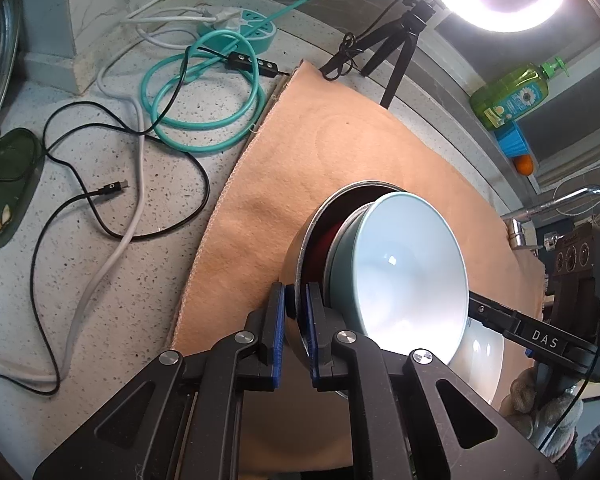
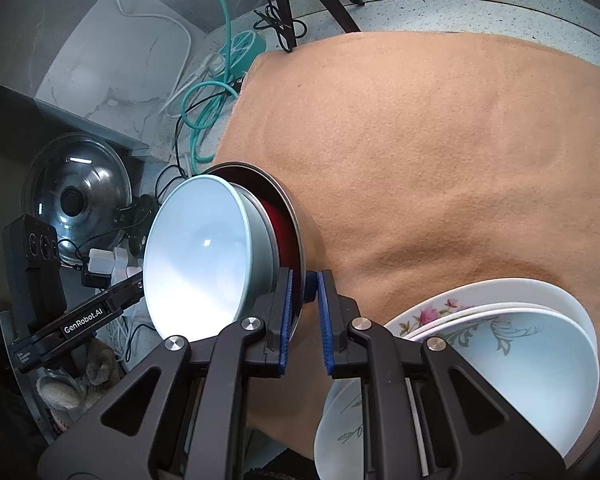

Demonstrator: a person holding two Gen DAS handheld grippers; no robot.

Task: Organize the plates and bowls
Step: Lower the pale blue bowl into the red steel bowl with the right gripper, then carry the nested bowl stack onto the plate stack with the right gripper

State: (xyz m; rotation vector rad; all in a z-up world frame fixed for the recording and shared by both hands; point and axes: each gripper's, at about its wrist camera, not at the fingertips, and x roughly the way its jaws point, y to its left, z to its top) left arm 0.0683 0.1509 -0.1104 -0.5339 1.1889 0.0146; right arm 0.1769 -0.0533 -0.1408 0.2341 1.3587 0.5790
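both grippers, left gripper (image 1: 296,300) and right gripper (image 2: 304,288), clamped tight on metal bowl (image 1: 300,252) rim; blue bowl (image 1: 400,264) nested inside may slide out if tilted.

Far half of cloth (image 2: 440,152) bare, free to pass. Near right blocked by plates (image 2: 512,344). Left of cloth: cables (image 1: 204,108), power strip (image 1: 244,28). Tripod (image 1: 396,48) at back edge.
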